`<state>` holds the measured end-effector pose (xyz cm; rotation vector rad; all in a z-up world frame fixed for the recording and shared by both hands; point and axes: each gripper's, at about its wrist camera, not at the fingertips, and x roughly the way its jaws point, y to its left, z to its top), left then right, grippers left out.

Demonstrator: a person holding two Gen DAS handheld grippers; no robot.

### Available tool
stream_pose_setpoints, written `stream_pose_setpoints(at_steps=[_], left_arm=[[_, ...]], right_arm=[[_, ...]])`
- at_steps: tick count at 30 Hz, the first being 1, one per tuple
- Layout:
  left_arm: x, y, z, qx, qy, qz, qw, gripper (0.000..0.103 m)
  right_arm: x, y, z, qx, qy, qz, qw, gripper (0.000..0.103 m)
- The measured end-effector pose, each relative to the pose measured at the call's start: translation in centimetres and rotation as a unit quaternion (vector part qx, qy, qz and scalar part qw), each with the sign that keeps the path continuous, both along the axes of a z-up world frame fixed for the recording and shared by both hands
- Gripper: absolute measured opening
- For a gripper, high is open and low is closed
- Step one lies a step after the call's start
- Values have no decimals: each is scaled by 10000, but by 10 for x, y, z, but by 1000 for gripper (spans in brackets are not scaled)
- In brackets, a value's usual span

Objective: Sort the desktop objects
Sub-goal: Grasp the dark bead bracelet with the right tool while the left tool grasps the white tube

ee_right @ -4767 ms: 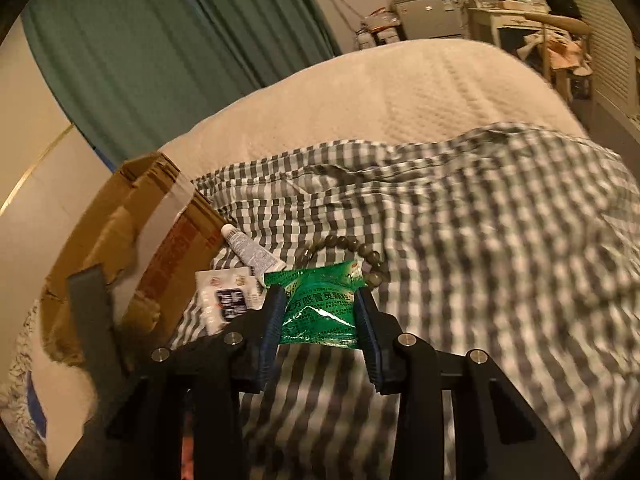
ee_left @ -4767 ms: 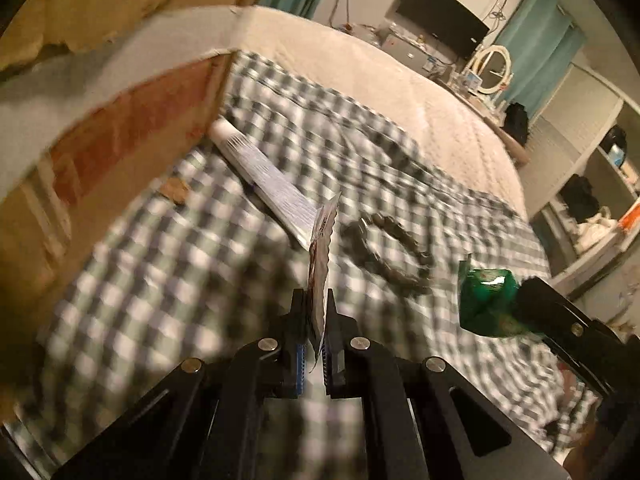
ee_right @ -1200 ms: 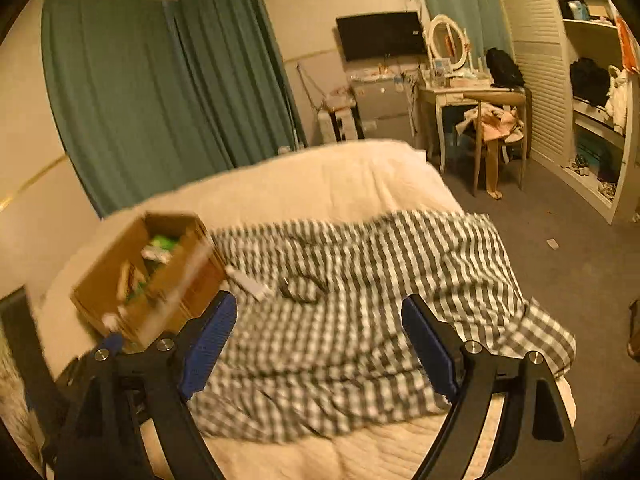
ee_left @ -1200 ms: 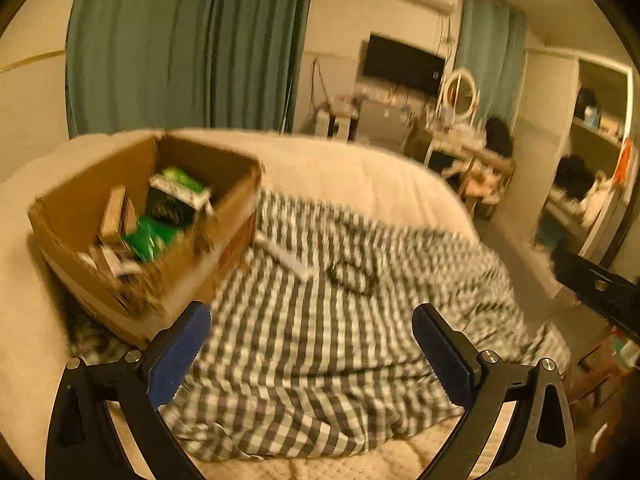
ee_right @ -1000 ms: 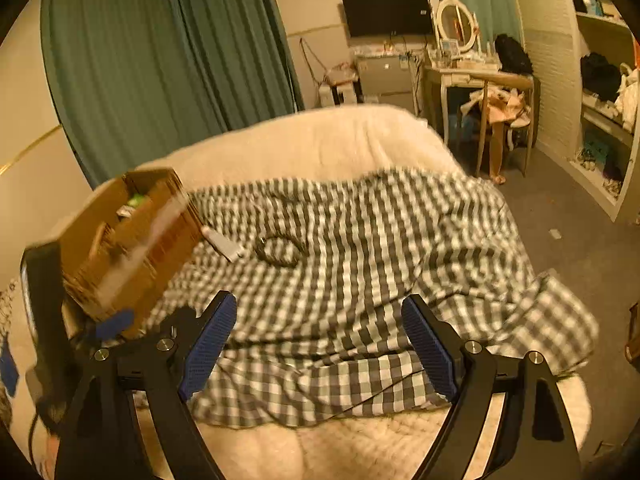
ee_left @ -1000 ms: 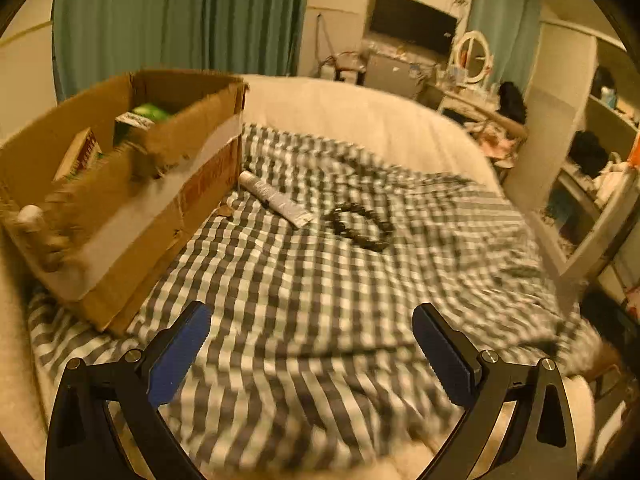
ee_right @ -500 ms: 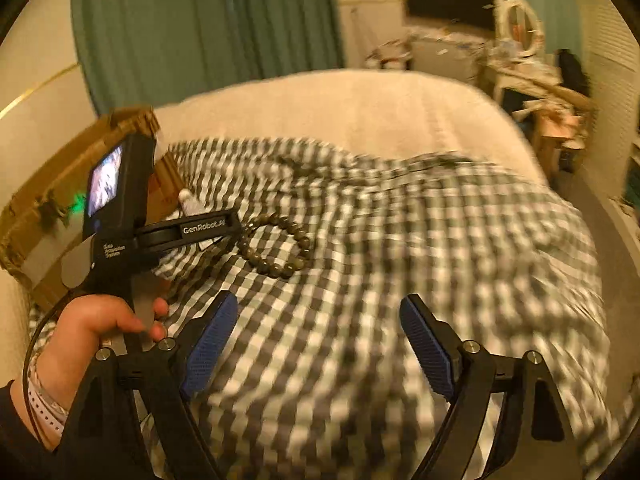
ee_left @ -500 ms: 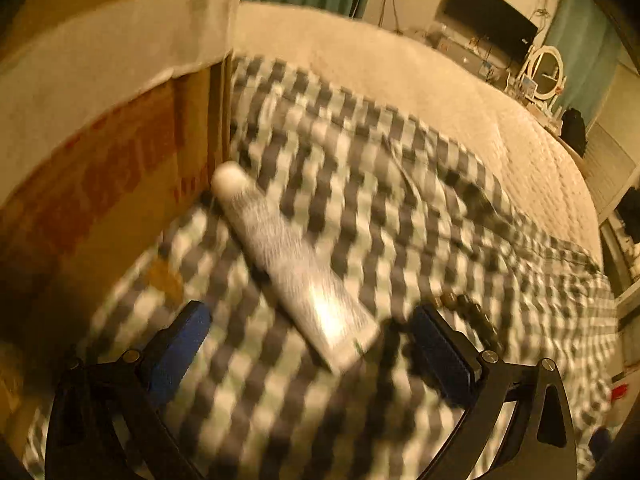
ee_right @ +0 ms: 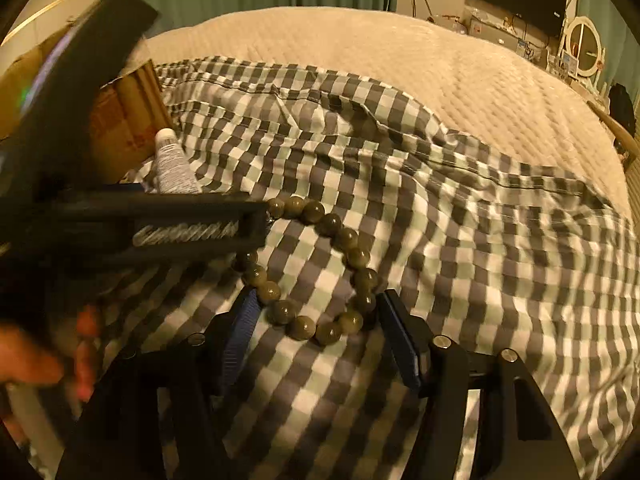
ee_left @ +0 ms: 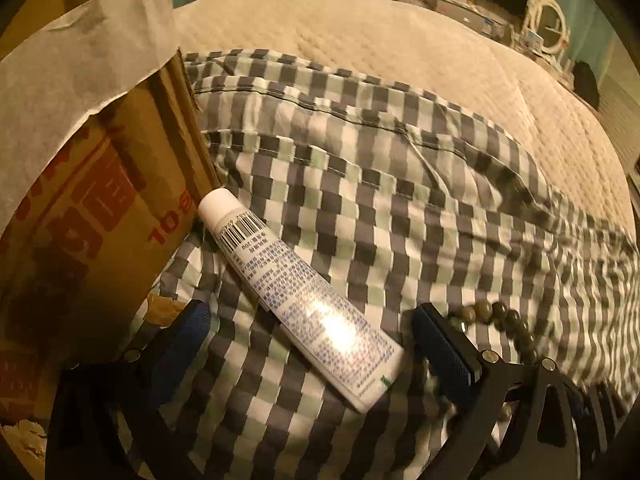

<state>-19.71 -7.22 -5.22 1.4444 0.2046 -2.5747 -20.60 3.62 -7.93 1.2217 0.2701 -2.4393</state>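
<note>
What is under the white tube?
The white tube lies on the checked cloth, with its cap end beside the cardboard box. The cloth directly beneath it is covered by the tube, so nothing else can be seen there.

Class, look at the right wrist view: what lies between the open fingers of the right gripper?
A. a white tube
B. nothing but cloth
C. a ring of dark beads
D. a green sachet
C: the near arc of the bead bracelet sits between the spread fingers of the right gripper, on the checked cloth; the white tube lies farther off by the cardboard box.
</note>
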Motion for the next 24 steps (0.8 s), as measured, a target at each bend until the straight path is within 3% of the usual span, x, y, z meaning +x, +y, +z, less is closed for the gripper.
stream_pose_setpoints(at_steps=[2, 3, 6, 9, 11, 14, 18, 24], left_arm=[[4, -1, -2, 3, 106, -85, 9999, 103], [5, -1, -3, 64, 145, -135, 9998, 103], [13, -9, 0, 306, 284, -244, 9988, 92], [28, -23, 6, 541, 327, -339, 9974, 63], [36, -23, 9, 546, 248, -552, 9967, 31], [57, -18, 13, 616, 327, -788, 9944, 9], [91, -17, 26, 1101, 498, -919, 9884, 9], [135, 1, 55, 1232, 765, -1387, 9797, 9]], right_arm=[[5, 4, 4, -43, 85, -81, 9999, 16], [9, 8, 7, -87, 100, -126, 9998, 11], [28, 24, 18, -193, 210, -446, 9986, 11], [46, 45, 29, -478, 128, -653, 9966, 11], [62, 58, 35, -702, 80, -797, 9943, 11], [80, 68, 43, -793, 38, -936, 9924, 11], [103, 76, 63, -786, 71, -1074, 9911, 11], [146, 76, 87, -518, 135, -1011, 9934, 11]])
